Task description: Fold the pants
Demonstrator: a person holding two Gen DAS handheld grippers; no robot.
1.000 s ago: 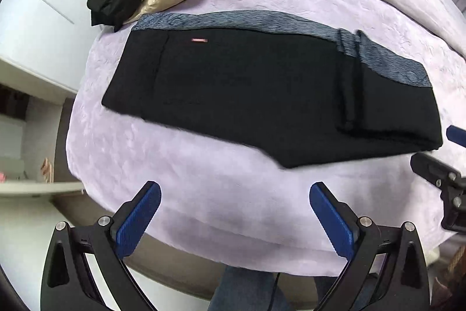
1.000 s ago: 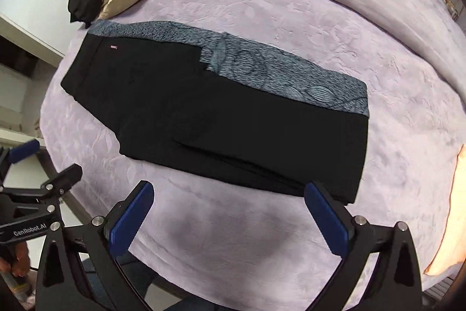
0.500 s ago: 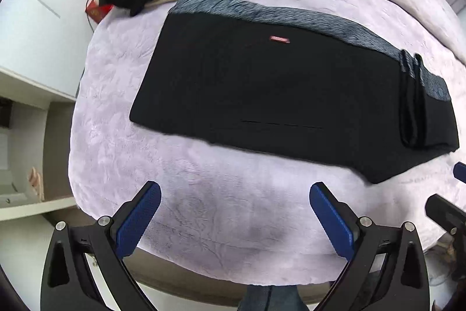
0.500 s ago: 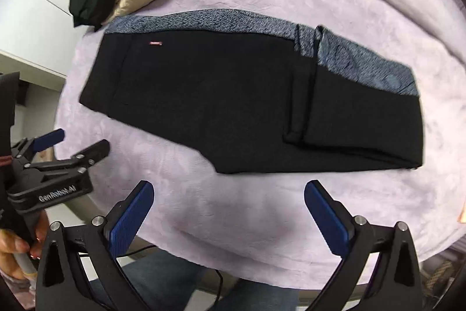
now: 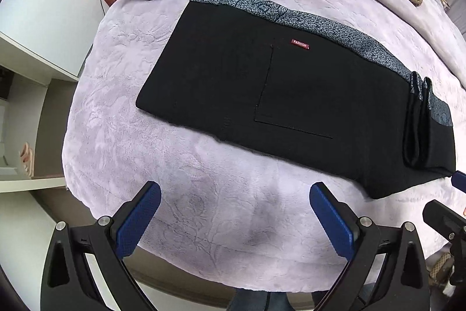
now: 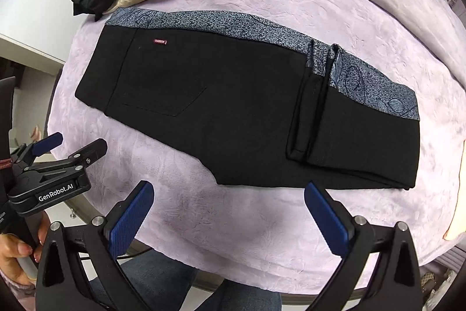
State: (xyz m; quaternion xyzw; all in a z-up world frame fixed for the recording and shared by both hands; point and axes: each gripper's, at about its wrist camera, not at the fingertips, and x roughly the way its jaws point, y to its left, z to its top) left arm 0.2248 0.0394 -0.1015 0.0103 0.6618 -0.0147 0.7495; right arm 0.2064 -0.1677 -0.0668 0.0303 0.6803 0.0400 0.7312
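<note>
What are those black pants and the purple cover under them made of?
Pants: seemingly a matte, smooth knit or woven cloth, with a speckled grey-blue printed band along one edge. Cover: probably plush fleece or velvet; fuzzy nap with an embossed pattern.

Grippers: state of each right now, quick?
Left gripper: open, empty, above the blanket, short of the pants.
Right gripper: open, empty.
</note>
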